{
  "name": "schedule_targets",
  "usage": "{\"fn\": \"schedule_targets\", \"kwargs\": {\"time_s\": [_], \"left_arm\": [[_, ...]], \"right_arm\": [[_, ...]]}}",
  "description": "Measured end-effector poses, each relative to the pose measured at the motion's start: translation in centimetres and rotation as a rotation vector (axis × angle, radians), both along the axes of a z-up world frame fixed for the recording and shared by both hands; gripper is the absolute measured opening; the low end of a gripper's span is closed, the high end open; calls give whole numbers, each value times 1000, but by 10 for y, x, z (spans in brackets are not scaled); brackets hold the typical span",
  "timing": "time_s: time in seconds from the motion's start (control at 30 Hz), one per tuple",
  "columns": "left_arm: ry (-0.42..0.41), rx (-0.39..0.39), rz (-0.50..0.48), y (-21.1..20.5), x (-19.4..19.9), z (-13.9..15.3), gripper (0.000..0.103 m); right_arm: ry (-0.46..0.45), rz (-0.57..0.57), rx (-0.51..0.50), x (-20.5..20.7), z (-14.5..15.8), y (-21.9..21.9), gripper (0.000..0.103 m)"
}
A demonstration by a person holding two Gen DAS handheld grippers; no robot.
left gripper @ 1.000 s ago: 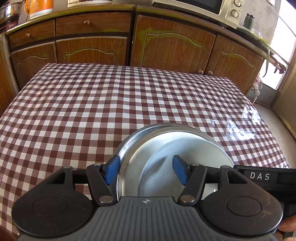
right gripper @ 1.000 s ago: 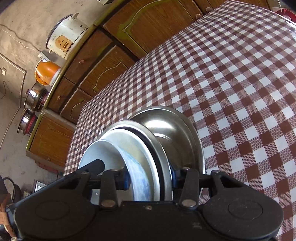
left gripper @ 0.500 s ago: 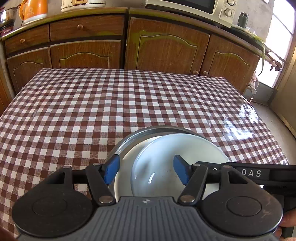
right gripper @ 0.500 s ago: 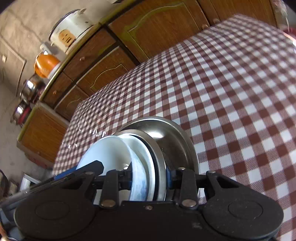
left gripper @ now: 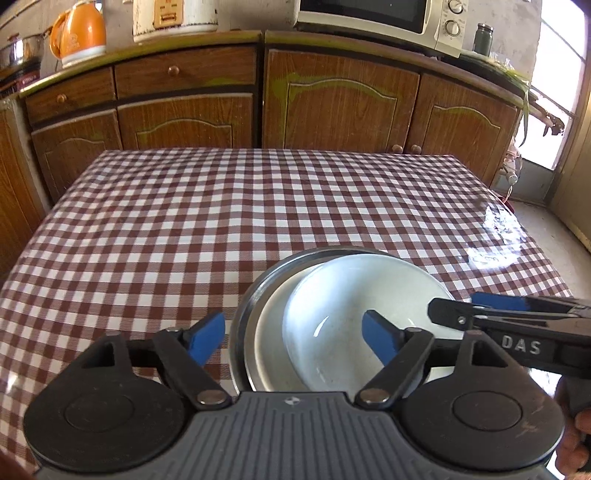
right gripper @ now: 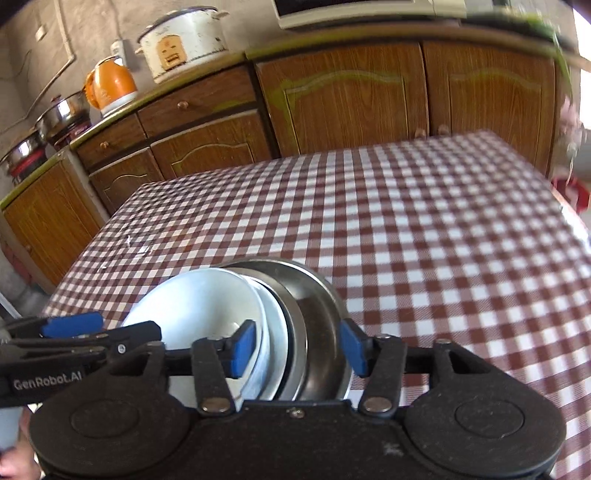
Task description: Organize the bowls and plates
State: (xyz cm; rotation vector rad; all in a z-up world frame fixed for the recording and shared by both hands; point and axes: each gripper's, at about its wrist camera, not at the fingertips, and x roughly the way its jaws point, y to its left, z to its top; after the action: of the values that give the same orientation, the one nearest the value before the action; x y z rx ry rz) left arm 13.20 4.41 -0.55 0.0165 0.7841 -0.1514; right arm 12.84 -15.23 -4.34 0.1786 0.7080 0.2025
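A stack lies on the checked table (left gripper: 221,221): a steel plate (left gripper: 246,300) at the bottom, a white plate (left gripper: 271,332) in it, and a white bowl (left gripper: 351,306) on top. My left gripper (left gripper: 293,338) straddles the stack's near left side; its jaws are opening, one pad outside the steel rim and one over the bowl, neither pressing. In the right wrist view the white bowl (right gripper: 195,306), white plate (right gripper: 275,332) and steel plate (right gripper: 321,314) sit between the jaws of my right gripper (right gripper: 298,347), which are opening and stand off the rims.
Wooden cabinets (left gripper: 332,103) run behind the table, bearing a microwave (left gripper: 369,14), a rice cooker (left gripper: 173,14) and an orange kettle (left gripper: 79,33). The right gripper's body (left gripper: 517,325) reaches in beside the bowl. A hand (left gripper: 576,443) shows at the lower right.
The right gripper rolled upright, rose a little and let go of the plates' rims. The left gripper's jaws spread wider. The bowl and plates settled flat into the steel plate.
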Motion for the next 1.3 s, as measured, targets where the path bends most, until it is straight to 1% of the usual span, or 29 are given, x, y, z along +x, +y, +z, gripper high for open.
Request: {"fn": "schedule_targets", "kwargs": {"time_s": [0.03, 0.1, 0.17, 0.3, 0.43, 0.6, 0.77, 1.0, 1.13, 1.3], "left_arm": [[-2, 3, 2, 0, -2, 2, 86], [-4, 2, 5, 1, -8, 6, 88], [-11, 4, 2, 3, -15, 10, 91], [-22, 13, 7, 7, -29, 15, 93], [-23, 16, 25, 11, -36, 15, 94], [-5, 19, 47, 19, -40, 10, 94], [15, 13, 79, 29, -46, 6, 94], [30, 24, 103, 39, -56, 1, 94], [44, 29, 90, 36, -58, -4, 94], [66, 42, 51, 27, -56, -13, 94]], "right_arm": [[-12, 4, -9, -5, 3, 1, 71], [-32, 10, -20, -13, 8, 0, 73], [-46, 11, -27, -23, 11, -1, 78], [-49, 11, -14, -40, 15, -6, 78], [-48, 19, -11, -50, 16, -5, 79], [-37, 18, -1, -59, 15, -7, 79], [-41, 29, -6, -70, 15, -2, 79], [-22, 54, -2, -85, 10, 3, 79], [-13, 73, -10, -90, 7, 8, 79], [-6, 65, 5, -94, 7, 4, 79]]}}
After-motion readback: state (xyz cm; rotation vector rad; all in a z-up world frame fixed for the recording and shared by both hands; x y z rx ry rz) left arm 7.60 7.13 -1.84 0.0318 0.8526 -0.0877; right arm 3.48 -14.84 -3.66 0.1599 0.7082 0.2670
